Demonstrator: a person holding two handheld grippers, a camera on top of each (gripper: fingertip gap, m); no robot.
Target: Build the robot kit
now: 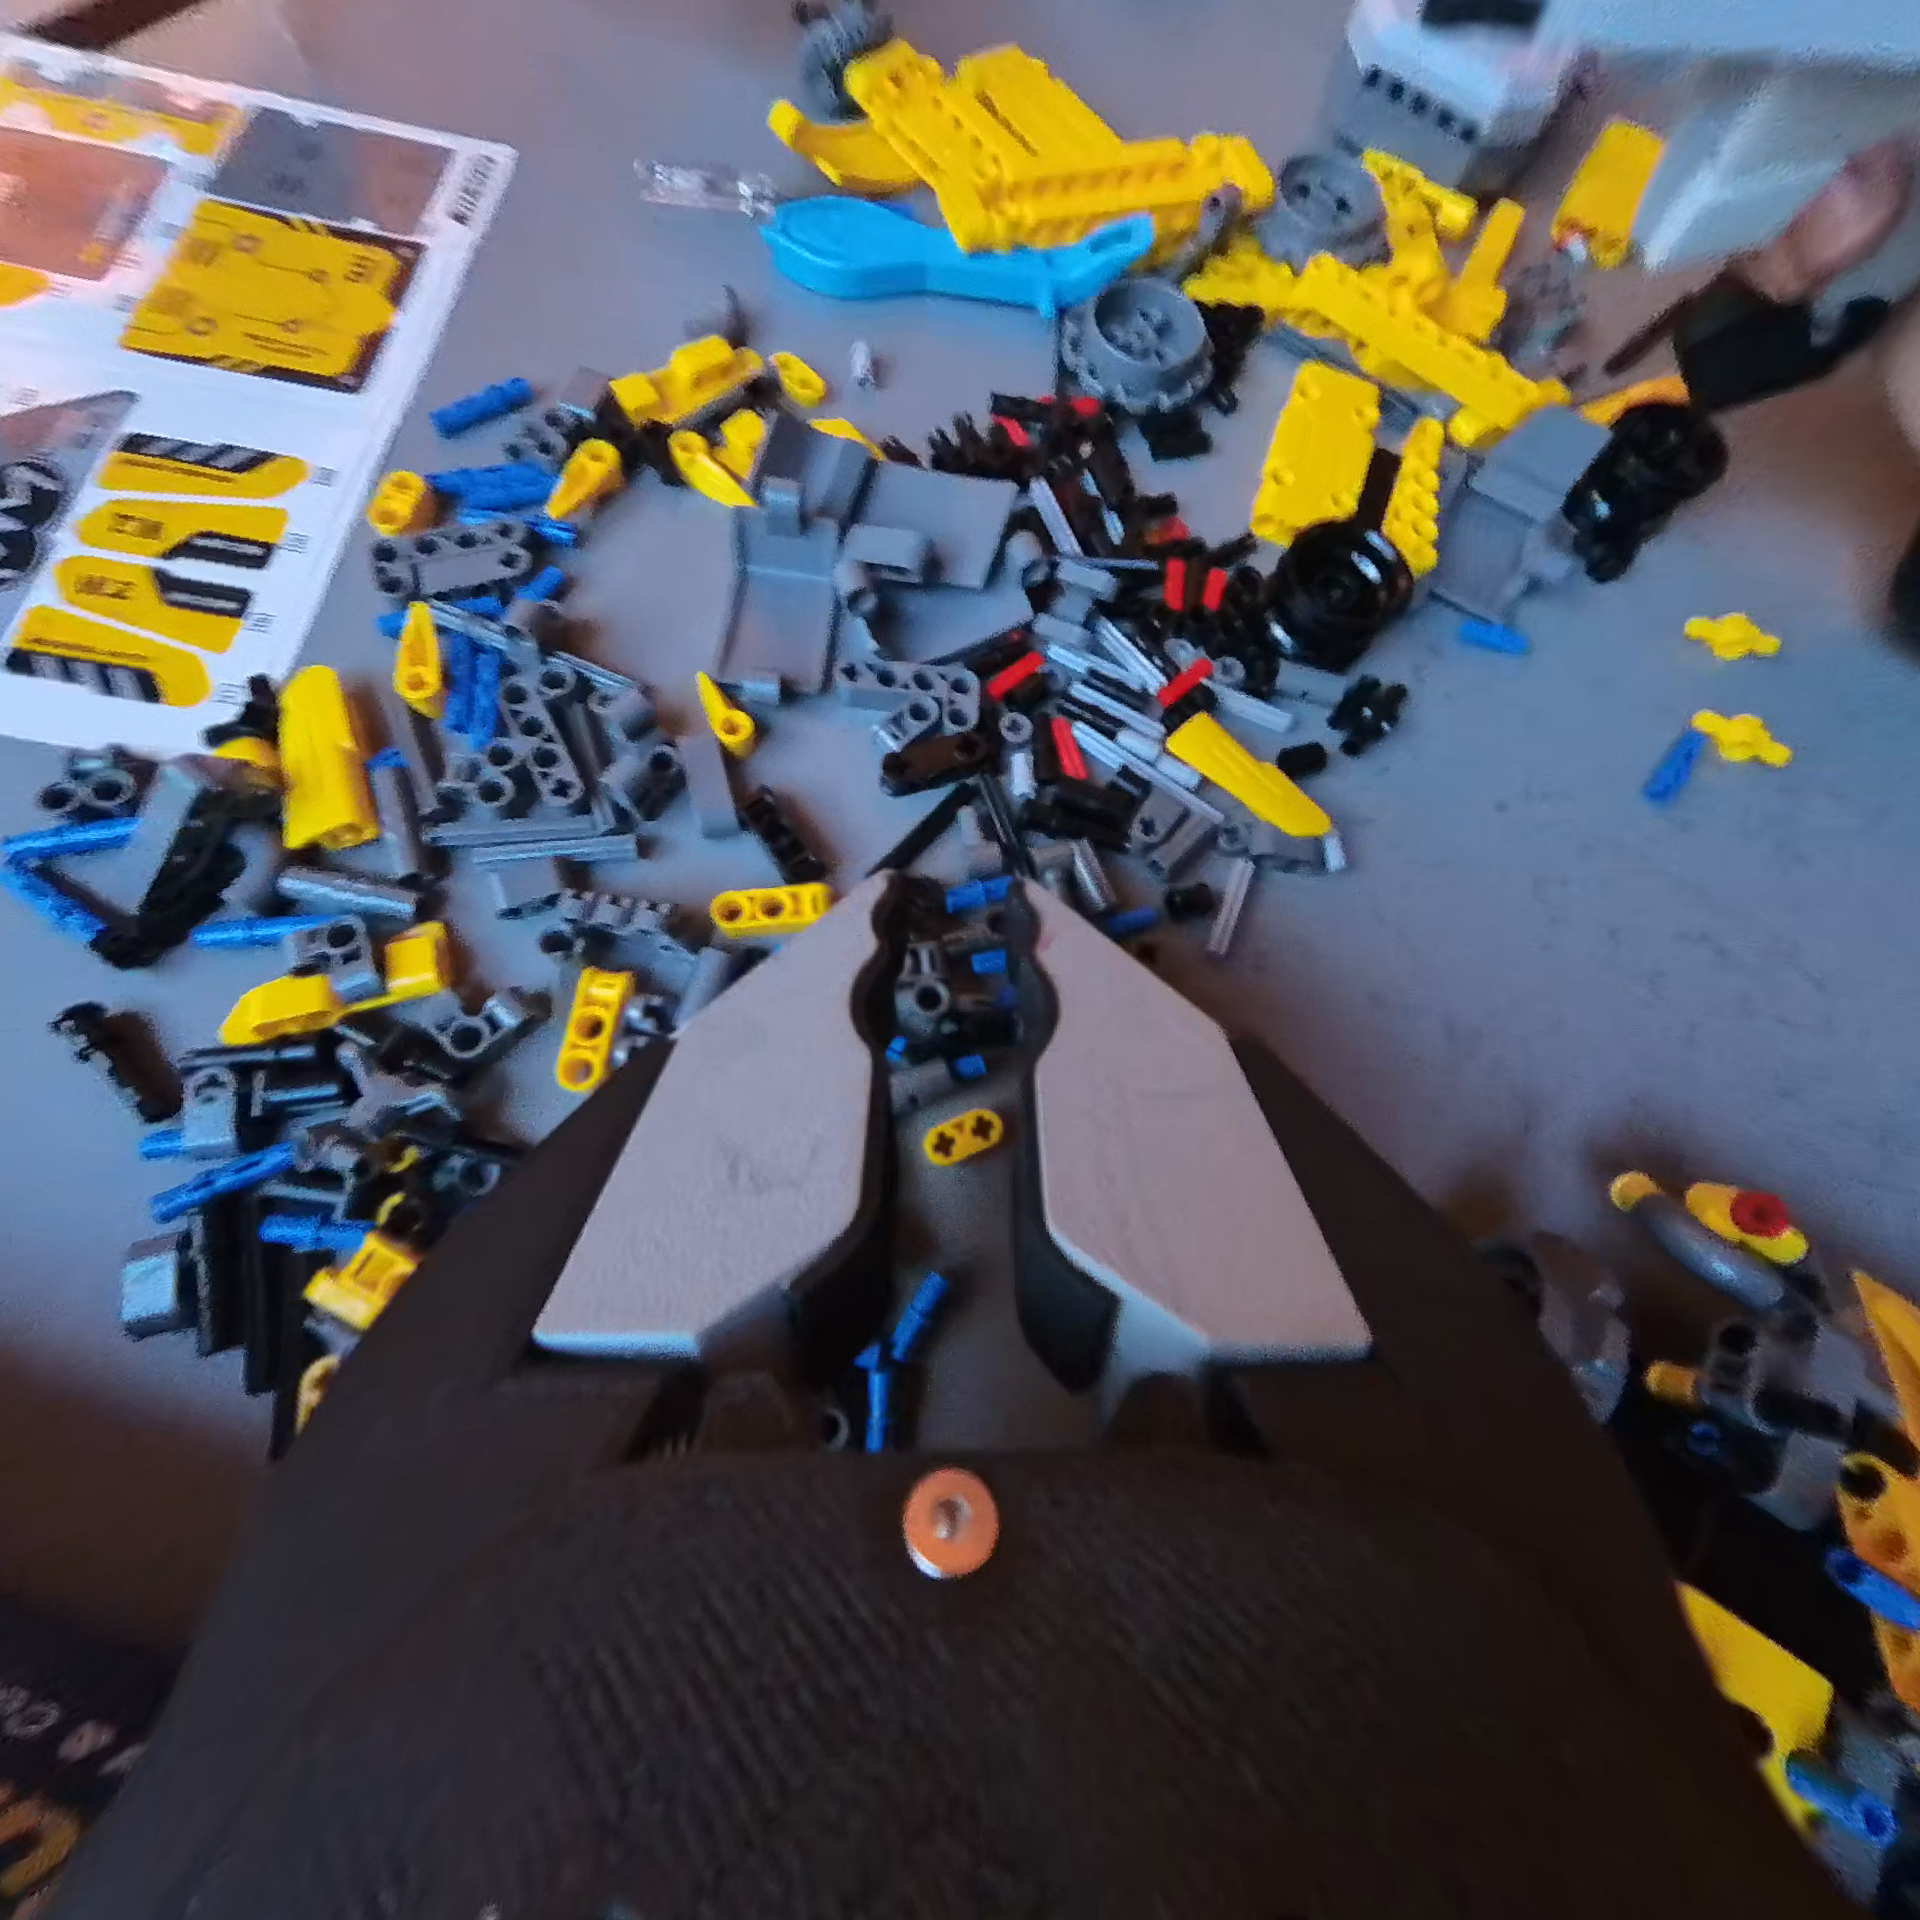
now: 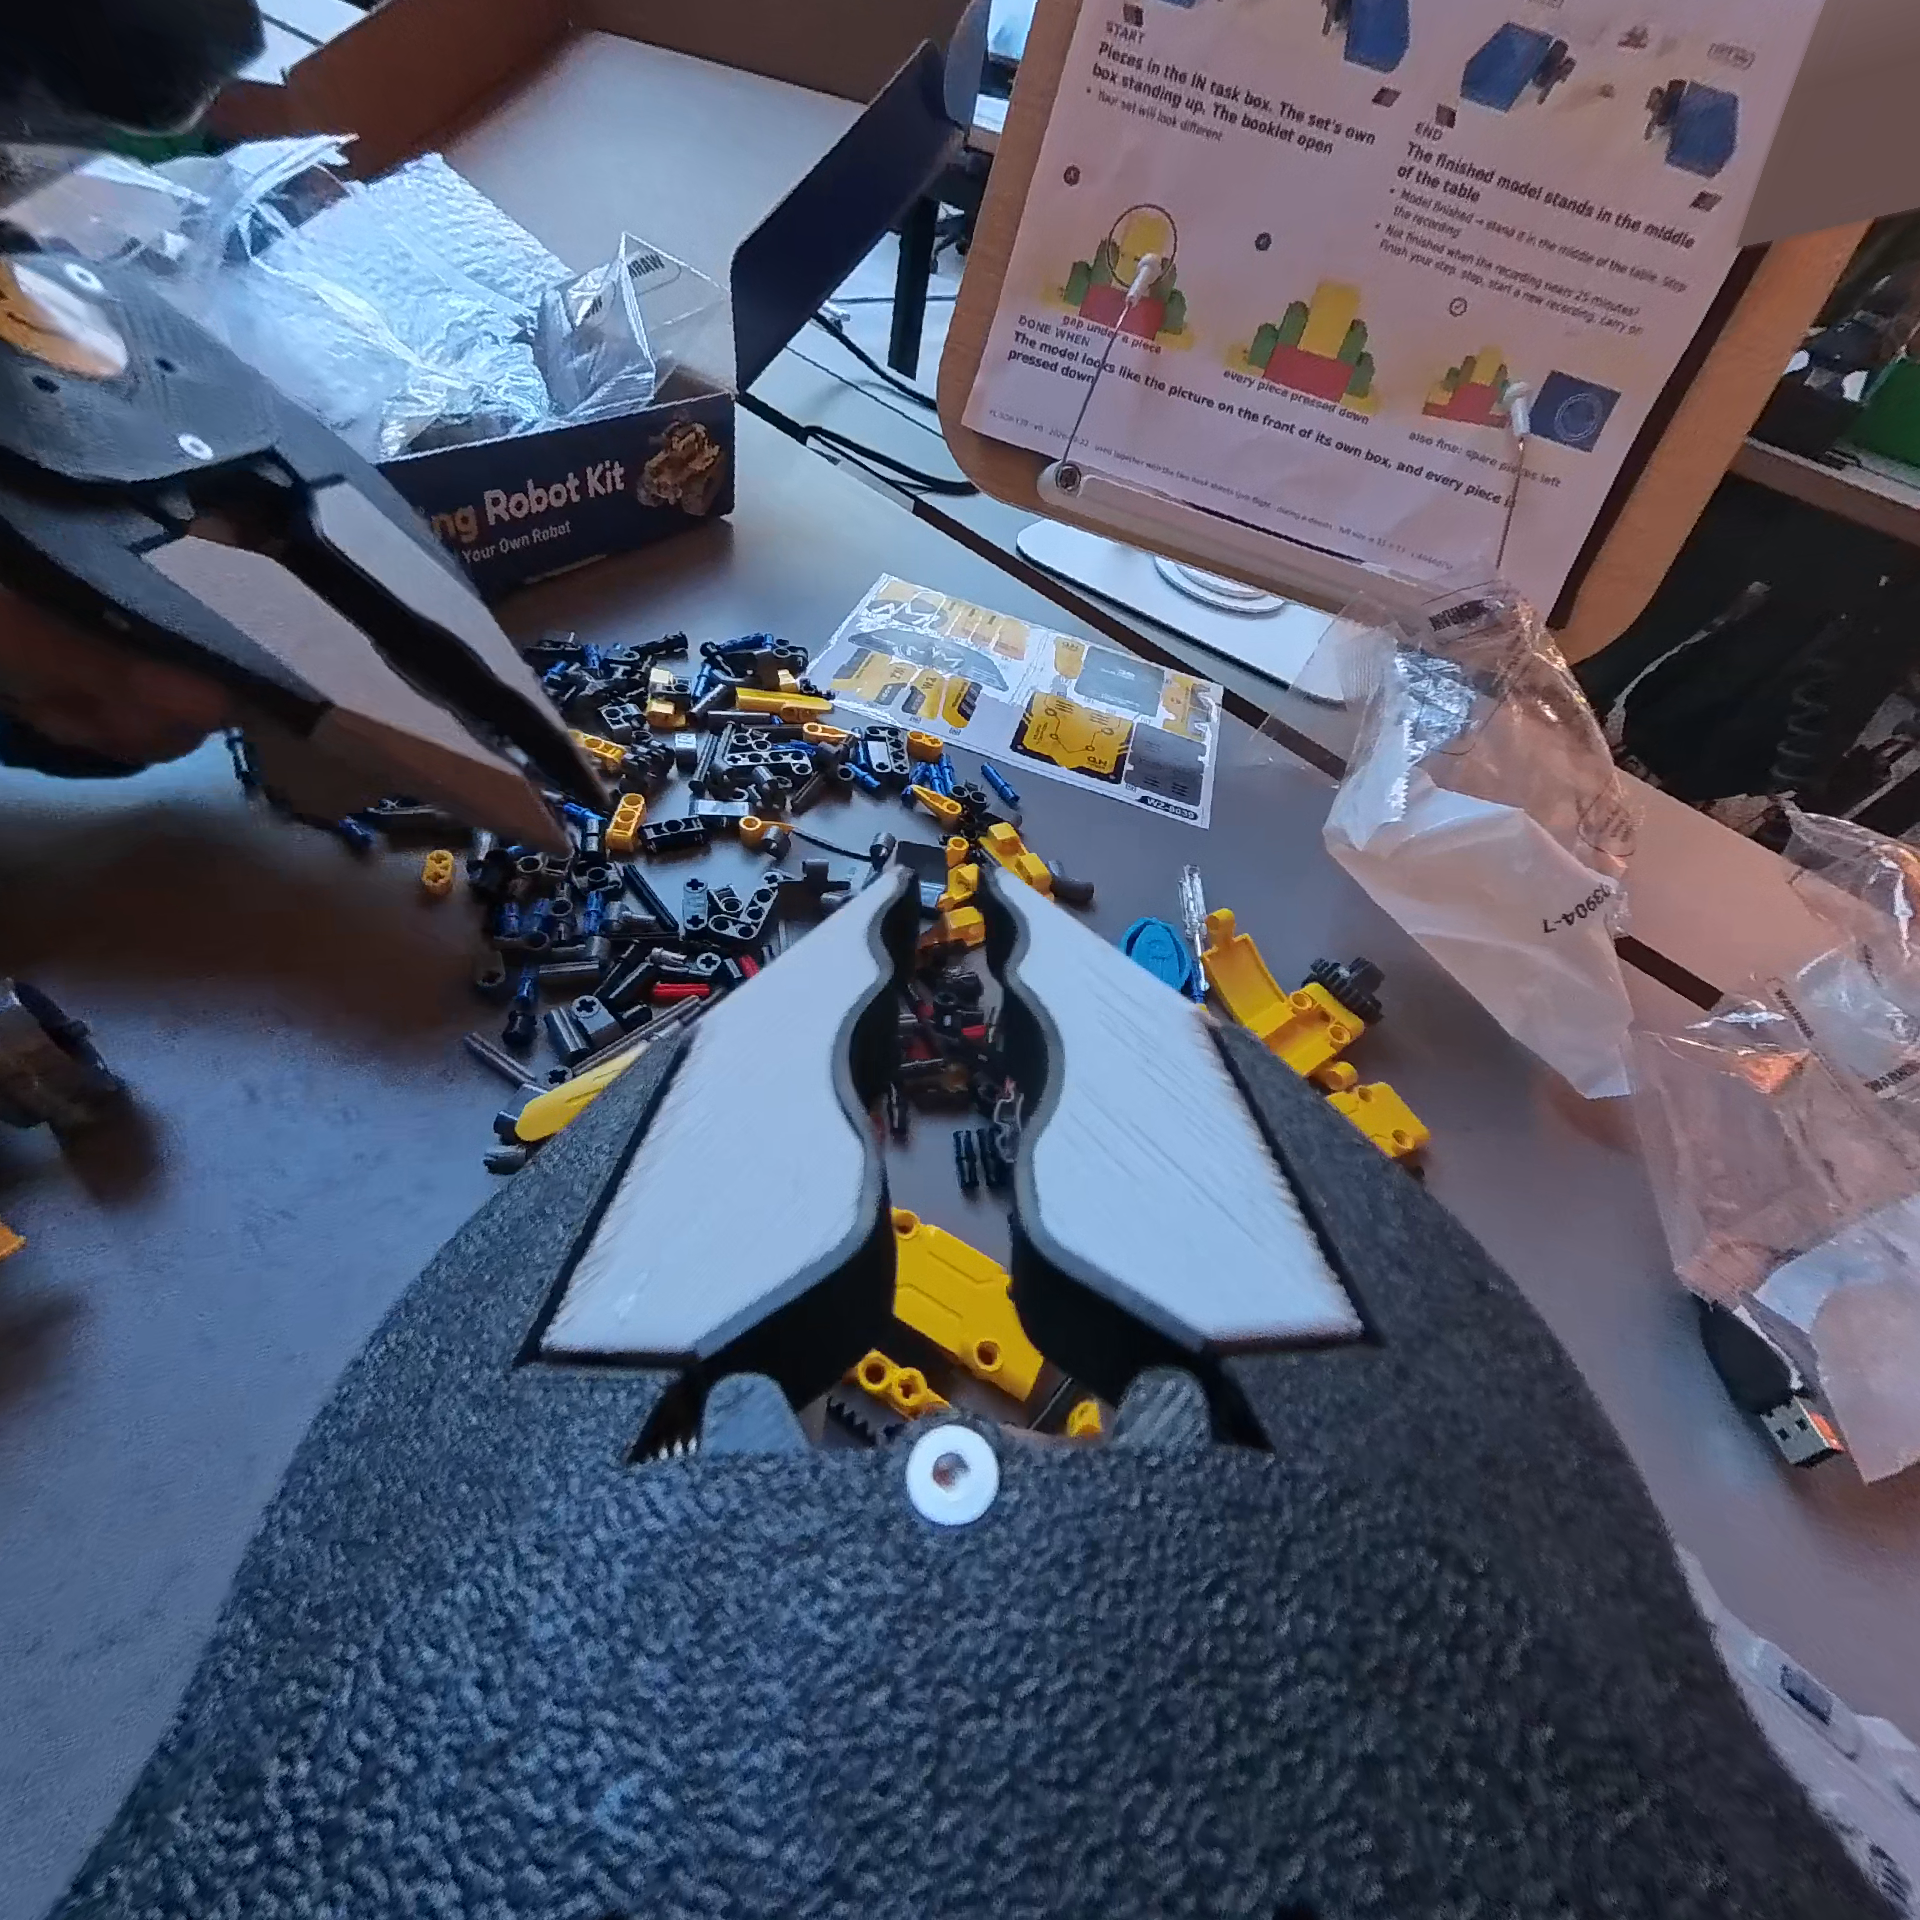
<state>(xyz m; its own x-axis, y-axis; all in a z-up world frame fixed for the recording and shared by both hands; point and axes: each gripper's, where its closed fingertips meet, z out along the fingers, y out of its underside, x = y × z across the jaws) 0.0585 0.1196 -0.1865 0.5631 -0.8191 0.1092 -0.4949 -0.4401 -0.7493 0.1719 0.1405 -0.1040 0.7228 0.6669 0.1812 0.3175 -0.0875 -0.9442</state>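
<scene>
A heap of small black, grey, blue, red and yellow building pieces lies spread on a grey table. My left gripper hangs just over the near side of the heap, its jaws a little apart with nothing between them. A small yellow connector lies on the table under its fingers. In the right wrist view the left gripper dips into the heap from the left. My right gripper hovers over the heap's near edge, jaws slightly apart and empty, above yellow panels.
A sticker sheet lies beyond the heap. A blue tool and a yellow part-built assembly lie further off. An open kit box stands back left. An instruction sheet on a stand and plastic bags are at right. One gripper's finger ends stand about 15 centimeters off the other's. The right gripper is farther from the small yellow connector, some 20 centimeters, than the left, some 5 centimeters. It is also in sight in the right wrist view.
</scene>
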